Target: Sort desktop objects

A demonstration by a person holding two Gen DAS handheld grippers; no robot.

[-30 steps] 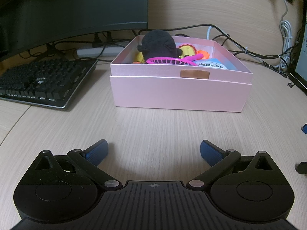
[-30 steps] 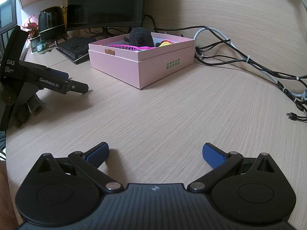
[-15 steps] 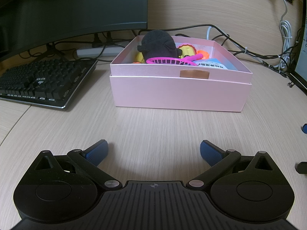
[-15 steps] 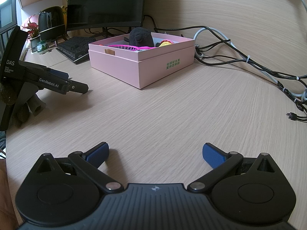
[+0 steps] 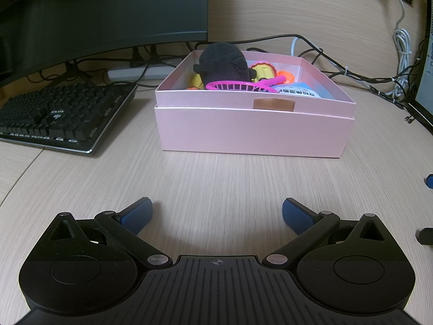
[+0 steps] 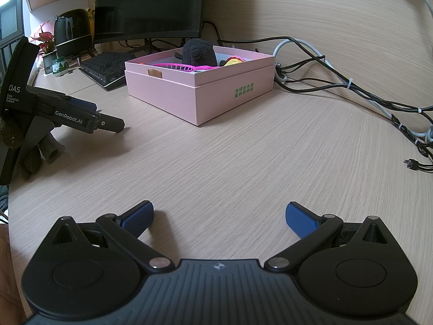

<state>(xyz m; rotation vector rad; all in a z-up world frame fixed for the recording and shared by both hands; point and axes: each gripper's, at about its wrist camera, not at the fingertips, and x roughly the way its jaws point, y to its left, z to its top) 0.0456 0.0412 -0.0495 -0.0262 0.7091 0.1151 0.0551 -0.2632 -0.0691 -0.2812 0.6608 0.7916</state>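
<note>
Beside the pink box [image 6: 200, 92], only the right view shows the left claw [image 6: 119, 124] (both spread, empty).

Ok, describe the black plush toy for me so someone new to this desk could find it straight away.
Start at the dark monitor at the back of the desk; just in front of it, beside the keyboard, sits an open pink box. The black plush toy stands in the box's far left corner, rising above the rim. It is the only dark, fuzzy item there, among bright yellow, orange and magenta plastic pieces.
</note>
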